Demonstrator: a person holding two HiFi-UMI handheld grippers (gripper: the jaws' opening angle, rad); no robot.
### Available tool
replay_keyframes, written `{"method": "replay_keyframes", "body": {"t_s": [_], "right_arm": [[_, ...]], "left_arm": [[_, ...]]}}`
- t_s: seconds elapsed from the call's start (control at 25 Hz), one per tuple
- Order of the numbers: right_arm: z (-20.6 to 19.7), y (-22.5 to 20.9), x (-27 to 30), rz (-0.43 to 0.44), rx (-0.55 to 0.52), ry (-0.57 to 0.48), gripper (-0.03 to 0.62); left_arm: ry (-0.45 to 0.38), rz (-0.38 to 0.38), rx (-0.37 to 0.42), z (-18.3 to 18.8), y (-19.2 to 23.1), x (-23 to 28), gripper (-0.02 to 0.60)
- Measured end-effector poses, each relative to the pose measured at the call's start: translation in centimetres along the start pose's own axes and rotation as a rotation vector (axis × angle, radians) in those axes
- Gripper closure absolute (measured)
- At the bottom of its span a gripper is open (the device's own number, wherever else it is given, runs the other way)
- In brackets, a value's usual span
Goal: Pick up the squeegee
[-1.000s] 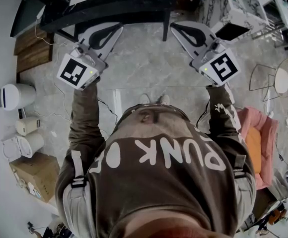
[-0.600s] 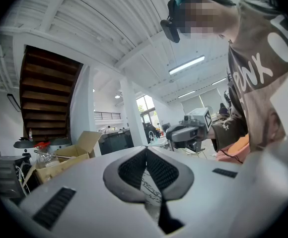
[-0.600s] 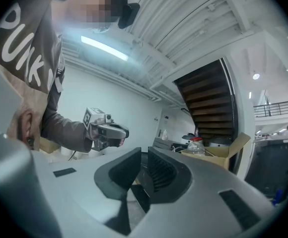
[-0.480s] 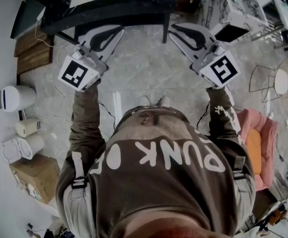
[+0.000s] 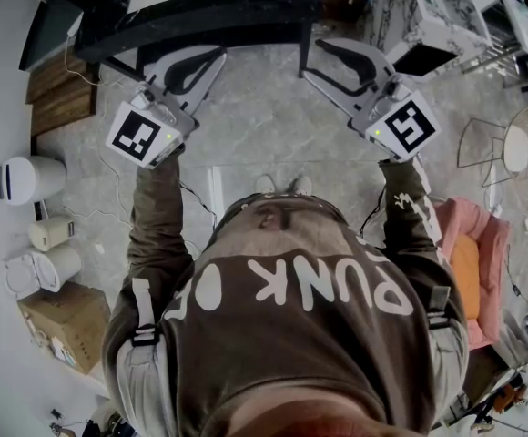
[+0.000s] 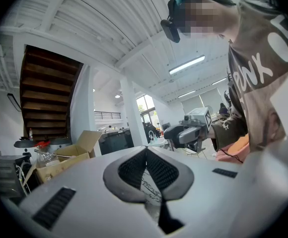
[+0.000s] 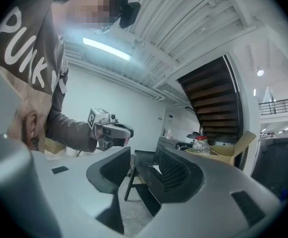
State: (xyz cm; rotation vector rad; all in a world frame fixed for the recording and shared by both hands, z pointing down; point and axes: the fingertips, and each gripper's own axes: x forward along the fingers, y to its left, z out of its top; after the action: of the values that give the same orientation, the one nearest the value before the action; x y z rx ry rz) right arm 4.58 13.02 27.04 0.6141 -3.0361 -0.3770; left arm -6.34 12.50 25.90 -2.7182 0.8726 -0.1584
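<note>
Nothing picked up yet. Left gripper (image 5: 214, 57): jaws together, empty. Right gripper (image 5: 313, 58): jaws have just been opening, now partly apart, nothing between them. Both are level before the table (image 5: 200, 21). No view shows the squeegee; the reach and grasp remain.

Head view looks steeply down over the person's (image 5: 291, 317) chest, grey left gripper (image 5: 215, 55) view and grey right gripper (image 5: 315, 60) view look level, close behind their own jaws, each catching the other gripper and the person.
</note>
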Motion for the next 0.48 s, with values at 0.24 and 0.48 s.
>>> {"method": "replay_keyframes", "body": {"t_s": [0.24,0.48], "right_arm": [[-0.2,0.6,0.1,0.031,-0.006,0.013,0.334],[-0.7,1.4,0.3,0.07,-0.012,0.039,0.204]], "left_arm": [[0.001,0.0,-0.001,0.0,0.0,0.0,0.578],[0.005,0.002,-0.005,-0.1,-0.1,-0.3,0.578]]}}
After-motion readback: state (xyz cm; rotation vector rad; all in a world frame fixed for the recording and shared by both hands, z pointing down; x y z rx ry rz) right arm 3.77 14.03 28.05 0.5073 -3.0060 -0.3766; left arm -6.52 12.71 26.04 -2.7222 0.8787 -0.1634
